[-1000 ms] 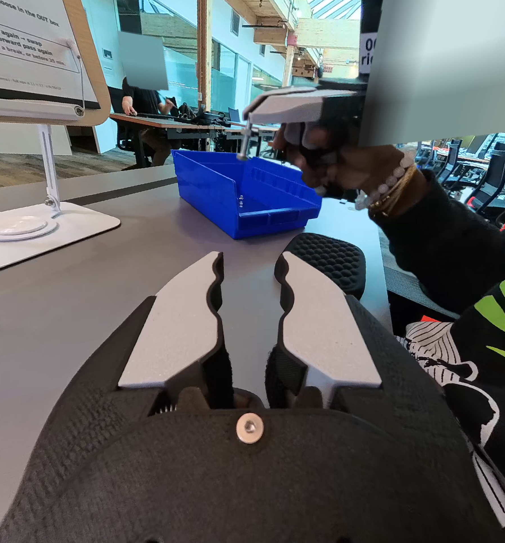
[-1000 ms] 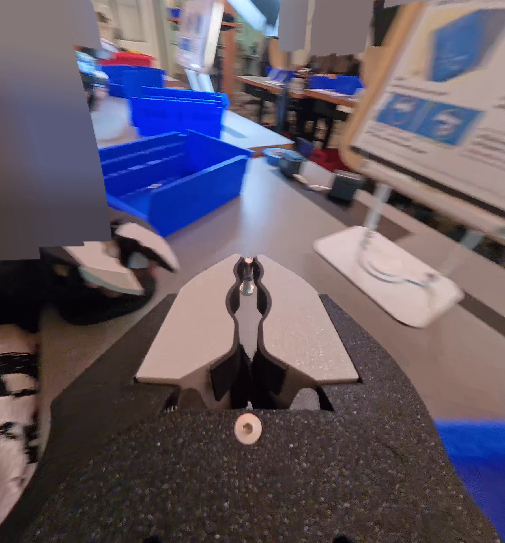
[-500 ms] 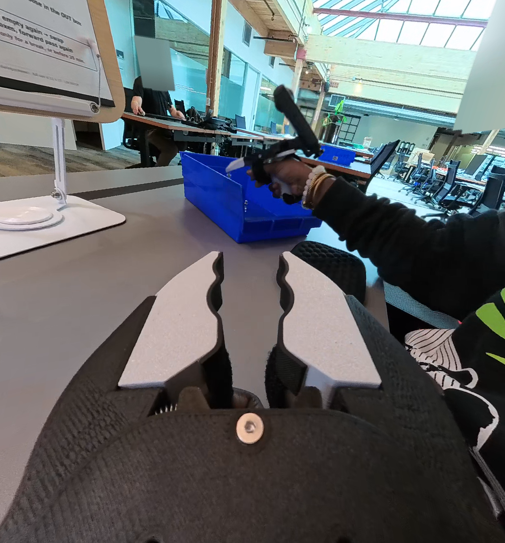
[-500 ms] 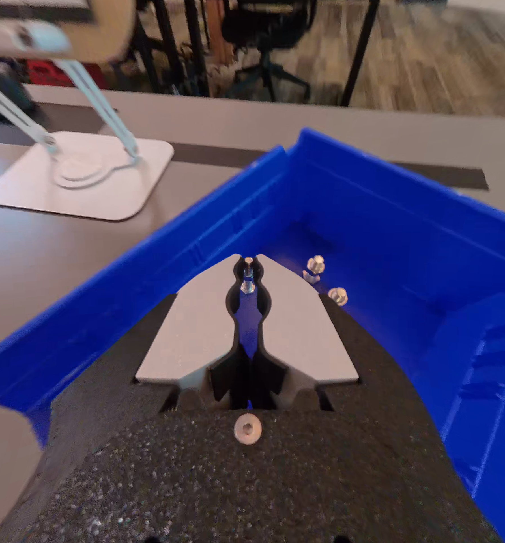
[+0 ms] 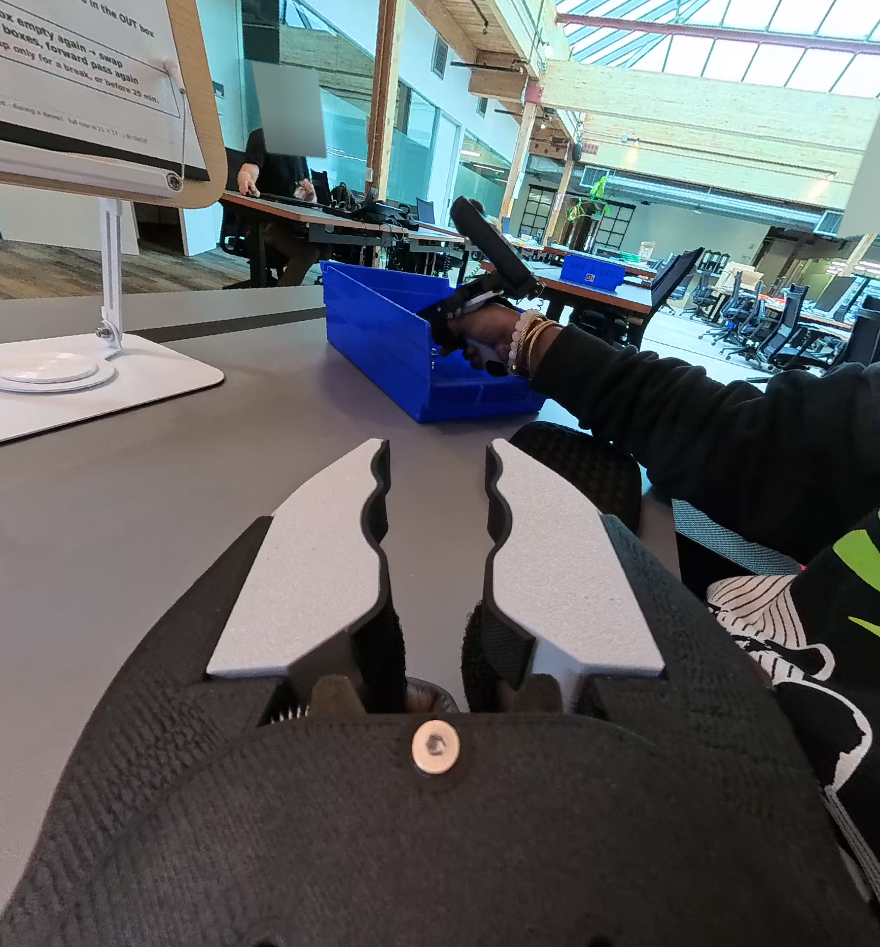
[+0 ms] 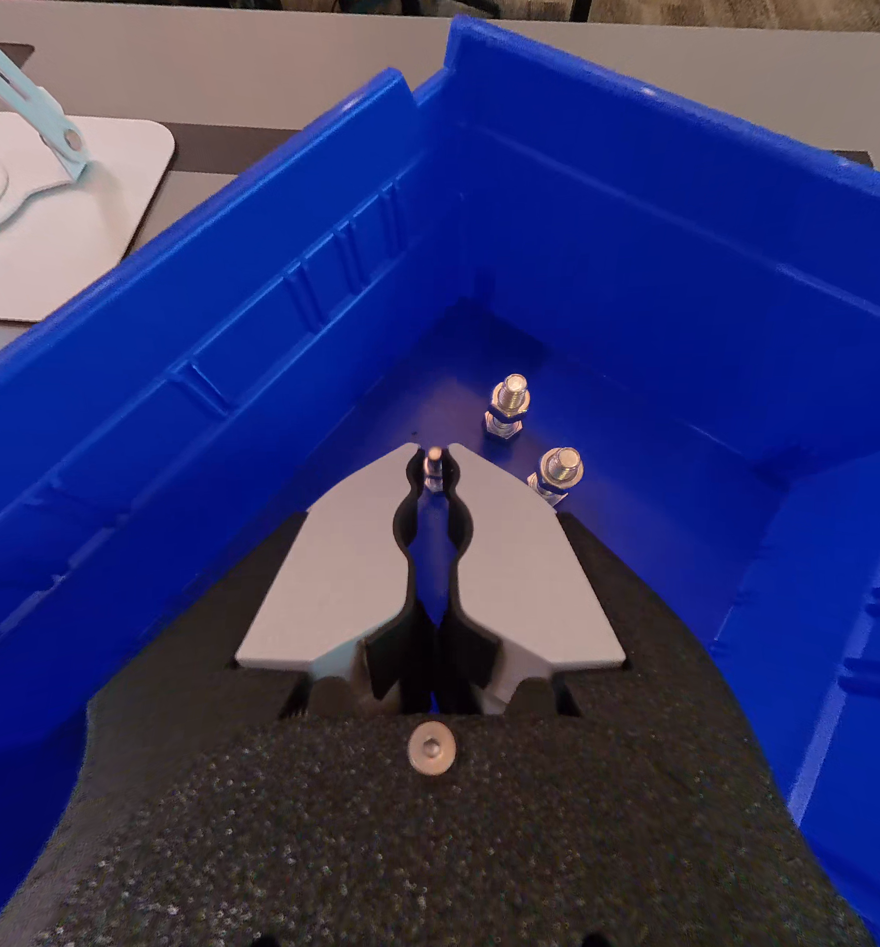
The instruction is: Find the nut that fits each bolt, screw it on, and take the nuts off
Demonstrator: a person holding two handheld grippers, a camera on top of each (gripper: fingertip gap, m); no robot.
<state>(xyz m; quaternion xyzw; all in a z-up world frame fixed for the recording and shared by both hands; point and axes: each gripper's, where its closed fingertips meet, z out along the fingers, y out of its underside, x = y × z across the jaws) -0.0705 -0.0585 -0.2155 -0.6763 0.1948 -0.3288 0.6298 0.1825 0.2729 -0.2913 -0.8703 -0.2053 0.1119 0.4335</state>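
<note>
Between the right tongs (image 6: 433, 464), clenched on a small bolt (image 6: 433, 469), and the far corner of the blue bin (image 6: 632, 215) stand two nutted bolts (image 6: 507, 407), just beside the tips. Left tongs (image 5: 436, 451) hover released over the bare grey counter (image 5: 120, 512), a white stand base (image 5: 84, 379) near its left edge.

A printed sheet (image 5: 64, 77) is clipped to a wood-edged board (image 5: 199, 128) on a white stand (image 5: 110, 276), up and to the left of the blue bin (image 5: 376, 333). The sheet carries several lines of black print inside a thin border, one line in red, and a line of very small print beneath. Far behind the bin, to its right, a far bin (image 5: 606, 267) on a desk bears a small label (image 5: 590, 277), too small to read. Seen from the right wrist, the bin itself shows no writing.
</note>
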